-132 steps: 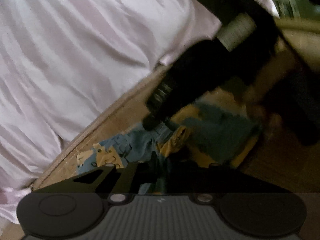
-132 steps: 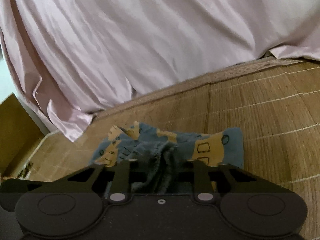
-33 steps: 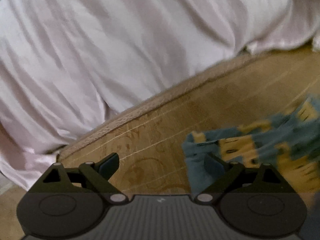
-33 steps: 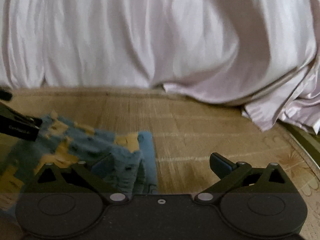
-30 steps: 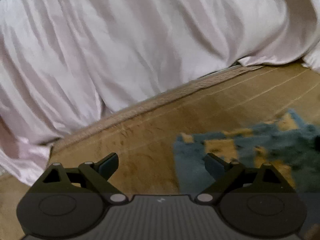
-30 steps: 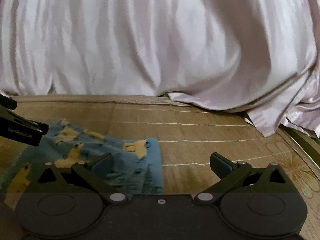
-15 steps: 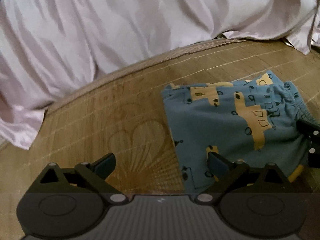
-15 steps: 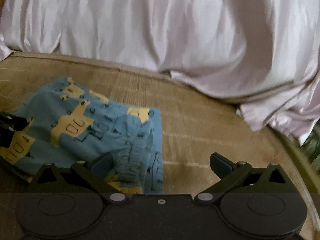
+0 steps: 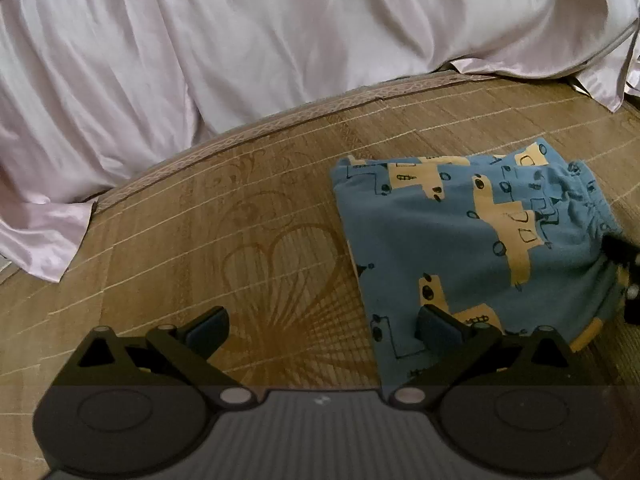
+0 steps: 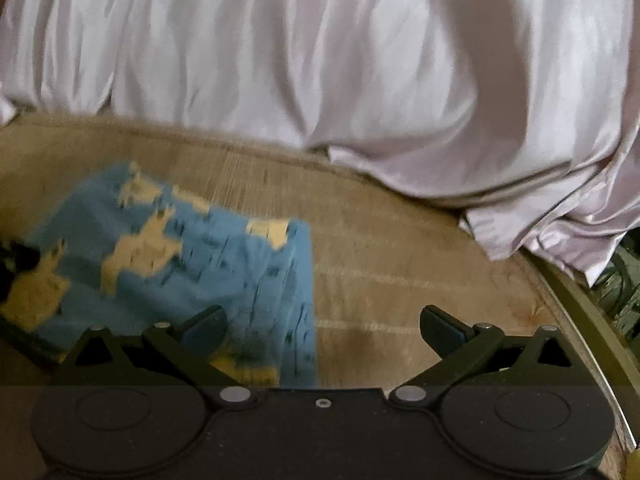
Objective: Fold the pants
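Pants (image 9: 460, 240), blue with yellow vehicle prints and no readable writing, are lying folded on the bamboo mat (image 9: 248, 240) before a pale satin sheet (image 9: 280, 40). Left gripper (image 9: 320, 326) and right gripper (image 10: 322, 324) are both gaping wide, gripping nothing.

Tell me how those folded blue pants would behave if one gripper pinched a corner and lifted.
The pants look like soft knit lying in loose layers, so they would probably droop and the fold would likely open. They seem light. On the smooth woven mat, a push would probably slide or bunch them.
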{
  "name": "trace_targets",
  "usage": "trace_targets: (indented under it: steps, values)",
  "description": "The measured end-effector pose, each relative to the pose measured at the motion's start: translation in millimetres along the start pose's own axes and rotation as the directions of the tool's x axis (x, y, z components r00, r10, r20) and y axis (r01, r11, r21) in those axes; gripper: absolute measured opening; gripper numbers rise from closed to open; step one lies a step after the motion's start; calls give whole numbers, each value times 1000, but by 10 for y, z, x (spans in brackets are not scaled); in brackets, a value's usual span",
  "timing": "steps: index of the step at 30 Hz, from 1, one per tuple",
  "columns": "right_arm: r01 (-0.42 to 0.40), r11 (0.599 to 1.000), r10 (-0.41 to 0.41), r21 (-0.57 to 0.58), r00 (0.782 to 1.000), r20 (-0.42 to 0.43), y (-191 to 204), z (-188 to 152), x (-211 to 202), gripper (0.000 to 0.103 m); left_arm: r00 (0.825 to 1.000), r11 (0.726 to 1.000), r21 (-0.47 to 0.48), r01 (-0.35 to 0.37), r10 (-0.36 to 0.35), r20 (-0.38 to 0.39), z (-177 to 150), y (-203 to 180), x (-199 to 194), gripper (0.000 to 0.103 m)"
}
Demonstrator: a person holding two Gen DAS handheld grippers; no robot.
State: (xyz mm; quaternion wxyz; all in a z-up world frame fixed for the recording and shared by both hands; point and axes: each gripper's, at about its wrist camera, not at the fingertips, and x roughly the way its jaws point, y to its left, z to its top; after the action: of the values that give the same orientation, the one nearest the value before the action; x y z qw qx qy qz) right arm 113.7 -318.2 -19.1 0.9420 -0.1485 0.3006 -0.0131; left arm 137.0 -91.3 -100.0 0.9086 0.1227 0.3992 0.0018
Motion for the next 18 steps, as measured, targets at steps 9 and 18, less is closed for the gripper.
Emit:
trace_targets:
  steps: [9,18]
  values:
    - [-73,995,72,66,997,18,-184,103,165,102,1000,1000,-3,-7,7,-21,45,-35,-33,102]
    - [-334,939,342,-79,930,138,-320,446,541,102,993,991,-65,116,-116,11,62,23,-152,103]
